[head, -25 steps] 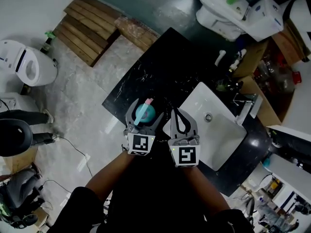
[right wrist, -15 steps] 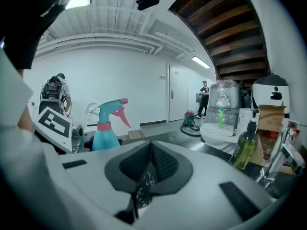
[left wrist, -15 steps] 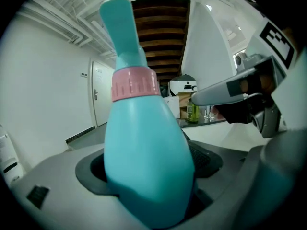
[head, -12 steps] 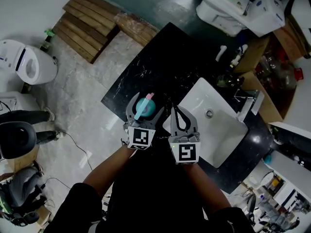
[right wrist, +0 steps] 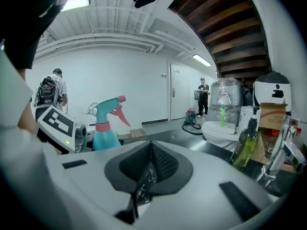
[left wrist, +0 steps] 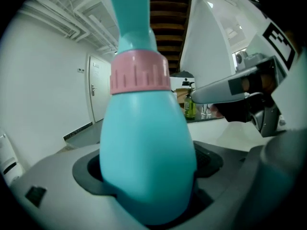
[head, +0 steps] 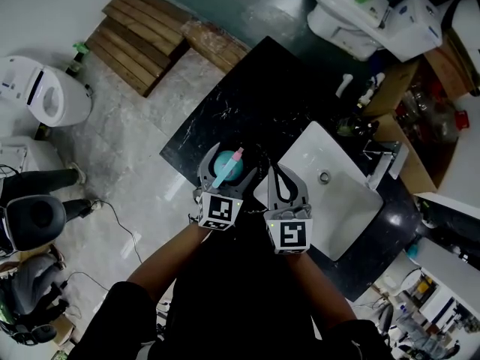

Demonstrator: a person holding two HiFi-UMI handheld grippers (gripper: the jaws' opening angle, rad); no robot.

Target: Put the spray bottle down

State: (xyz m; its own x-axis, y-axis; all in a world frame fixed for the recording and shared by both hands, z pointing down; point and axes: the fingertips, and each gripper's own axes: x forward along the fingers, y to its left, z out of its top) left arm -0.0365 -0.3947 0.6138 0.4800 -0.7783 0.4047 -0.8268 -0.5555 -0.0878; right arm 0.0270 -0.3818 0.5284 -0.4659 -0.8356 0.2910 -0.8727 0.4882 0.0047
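Note:
The teal spray bottle [head: 225, 166], with a pink collar and pink trigger, stands upright over the near left corner of the black counter [head: 247, 96]. My left gripper [head: 227, 160] is shut on its rounded body, and in the left gripper view the bottle [left wrist: 144, 147] fills the space between the dark pads. Whether its base touches the counter is hidden. My right gripper [head: 273, 172] is just to the right, by the sink's near corner, shut and empty, its pads [right wrist: 165, 164] pressed together. From the right gripper view, the bottle [right wrist: 106, 128] shows at the left.
A white basin [head: 337, 193] with a faucet [head: 379, 167] is set into the counter on the right. A green soap bottle [right wrist: 244, 147] stands near it. On the floor are toilets [head: 41, 100] and a wooden pallet [head: 142, 32]. The counter's left edge drops to the floor.
Both grippers keep nearly the same pose. The left one with the bottle has edged slightly farther over the counter.

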